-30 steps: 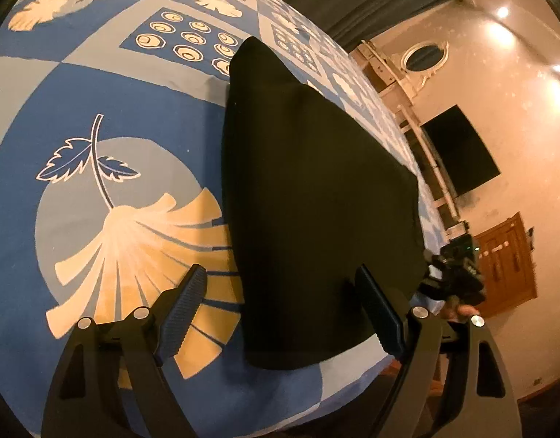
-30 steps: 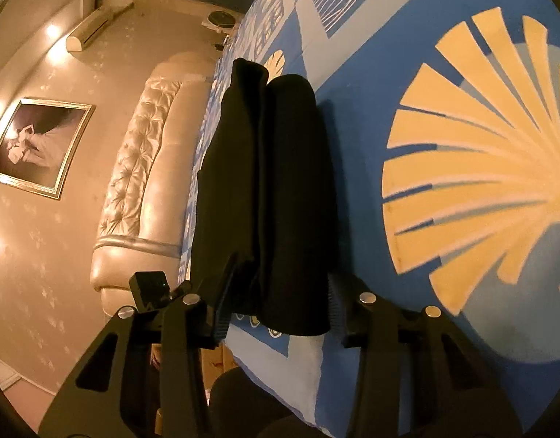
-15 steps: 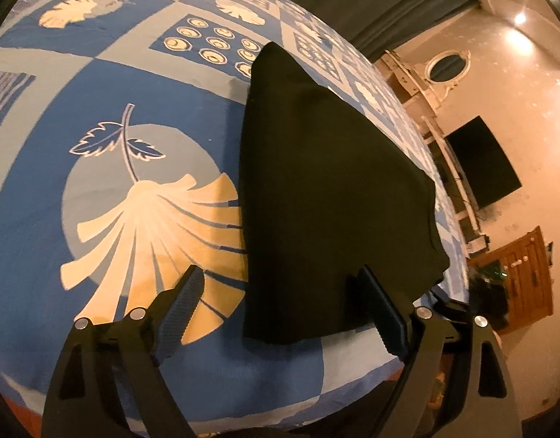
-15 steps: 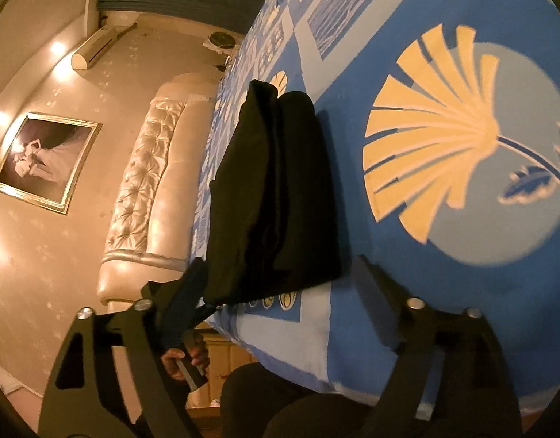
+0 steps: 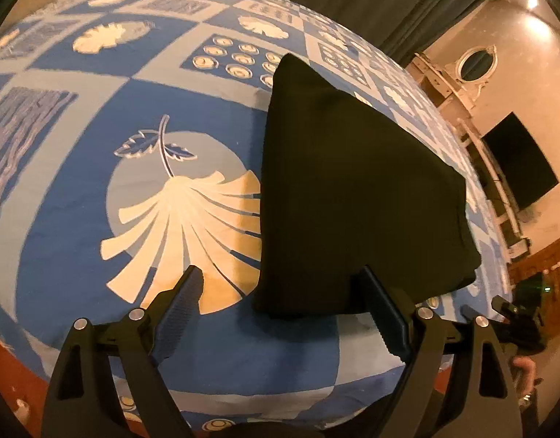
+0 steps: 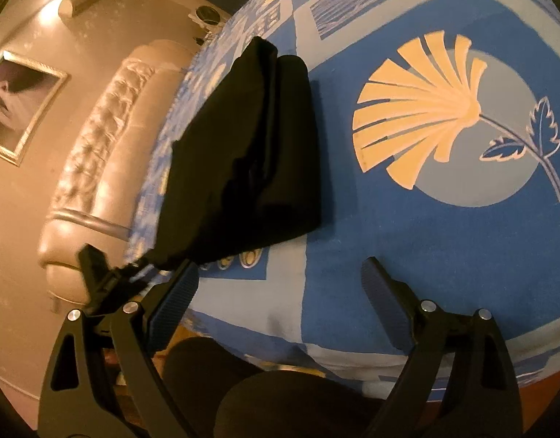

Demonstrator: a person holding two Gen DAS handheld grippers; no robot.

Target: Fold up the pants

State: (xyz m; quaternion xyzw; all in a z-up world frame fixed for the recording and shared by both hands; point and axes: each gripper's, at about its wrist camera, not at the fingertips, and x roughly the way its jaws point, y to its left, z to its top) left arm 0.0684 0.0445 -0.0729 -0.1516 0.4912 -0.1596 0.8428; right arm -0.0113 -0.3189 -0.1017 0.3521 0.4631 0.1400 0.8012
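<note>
The black pants (image 5: 353,189) lie folded into a thick, flat packet on the blue patterned bed cover (image 5: 79,182). My left gripper (image 5: 280,277) hovers open over the packet's near corner; its right finger overlaps the cloth's edge in this view and the pads press on nothing. In the right wrist view the pants (image 6: 250,153) show their layered edge. My right gripper (image 6: 278,266) sits back from them over the bed cover (image 6: 426,237). Its jaws are opening with nothing between them, and the left fingertip is close to the packet's near corner.
The bed's near edge runs just under both grippers. A person's dark-clothed legs (image 6: 261,401) are below it. A cream tufted headboard (image 6: 97,153) and a framed picture (image 6: 17,102) are on one side, a dark screen (image 5: 517,160) and a wooden door (image 5: 543,255) on the other.
The right gripper's jaws, which were narrow around the packet's end, have spread wide and drawn back off it. The left gripper has tilted, showing more of the bed; the pants lie still.
</note>
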